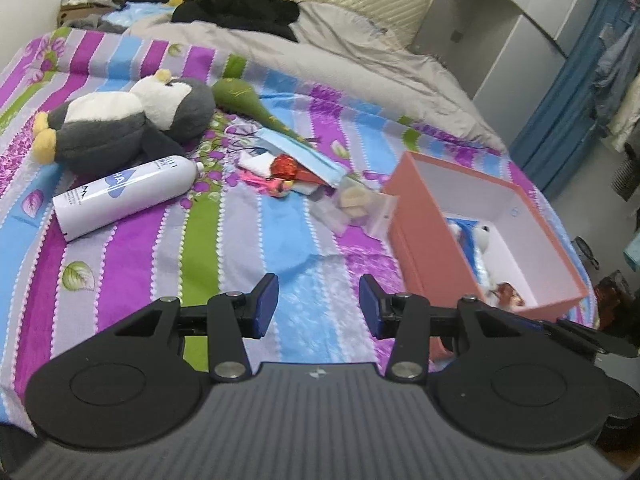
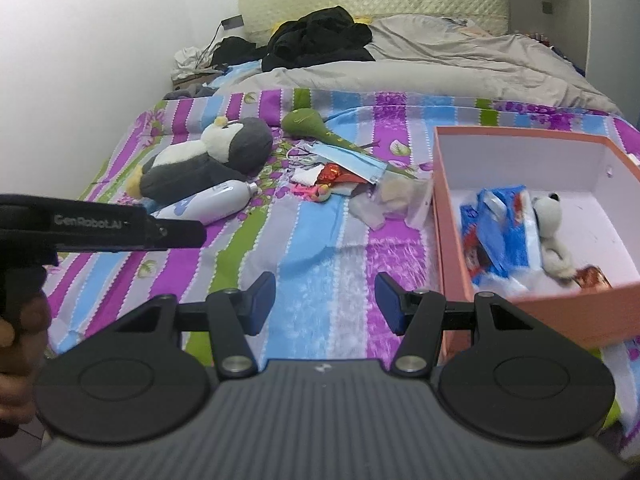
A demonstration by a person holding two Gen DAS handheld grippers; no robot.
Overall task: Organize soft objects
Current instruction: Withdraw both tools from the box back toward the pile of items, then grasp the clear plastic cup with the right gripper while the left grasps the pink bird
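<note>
A grey and white plush penguin lies on the striped bedspread, beside a green sock and a blue face mask. A pink open box at the right holds a small white plush dog and blue packets. My left gripper hovers open and empty above the bedspread, left of the box. My right gripper is likewise open and empty, close to the box's near corner.
A white bottle lies in front of the penguin. Small wrappers and plastic bags are scattered mid-bed. A grey duvet and black clothes fill the far end. A hand holds the left gripper's handle.
</note>
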